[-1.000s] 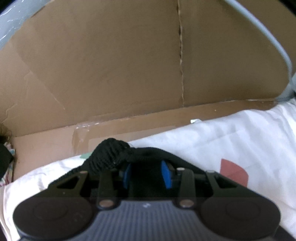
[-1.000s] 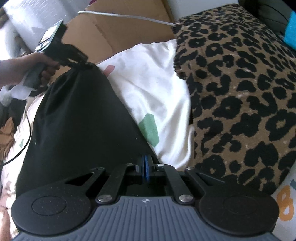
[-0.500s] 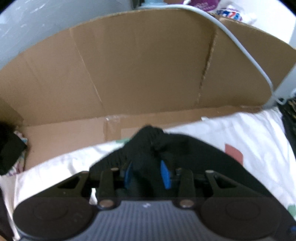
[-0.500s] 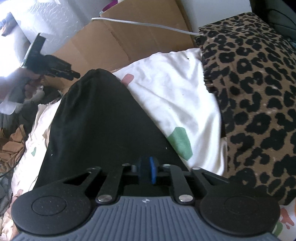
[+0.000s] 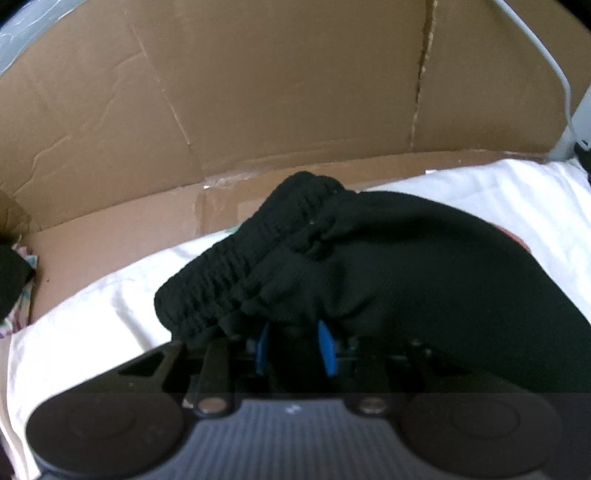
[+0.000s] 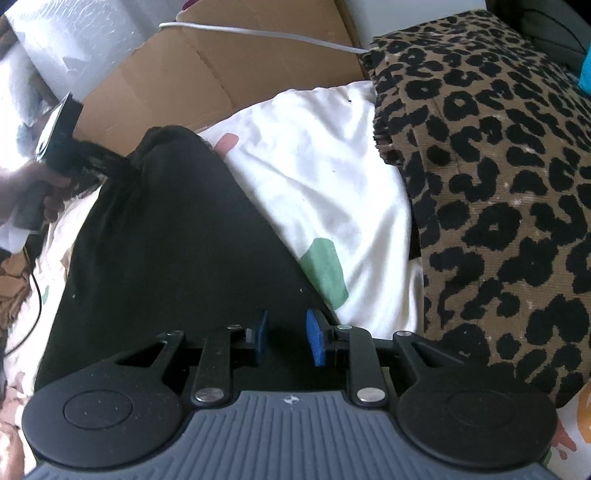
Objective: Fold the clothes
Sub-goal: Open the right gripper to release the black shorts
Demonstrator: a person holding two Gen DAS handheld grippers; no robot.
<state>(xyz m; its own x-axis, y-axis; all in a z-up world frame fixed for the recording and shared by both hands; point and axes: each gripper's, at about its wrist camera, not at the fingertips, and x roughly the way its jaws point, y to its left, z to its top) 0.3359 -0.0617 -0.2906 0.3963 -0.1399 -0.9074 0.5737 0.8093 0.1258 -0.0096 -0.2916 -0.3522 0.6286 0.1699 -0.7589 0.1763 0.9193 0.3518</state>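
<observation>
A black garment lies spread on the white sheet, running from my right gripper up to my left one. My left gripper is shut on its ribbed waistband, which bunches up and droops over the blue pads. In the right wrist view that left gripper pinches the garment's far corner, with a hand on its handle. My right gripper is open just above the garment's near edge. Its blue pads stand apart and press on nothing.
A flattened cardboard sheet stands behind the bed with a grey cable draped over it. A leopard-print blanket covers the bed's right side. Crumpled clothes lie at the left.
My right jaws have opened and let go of the garment's near edge. My left gripper has shifted sideways with the waistband, which now bunches higher over its pads.
</observation>
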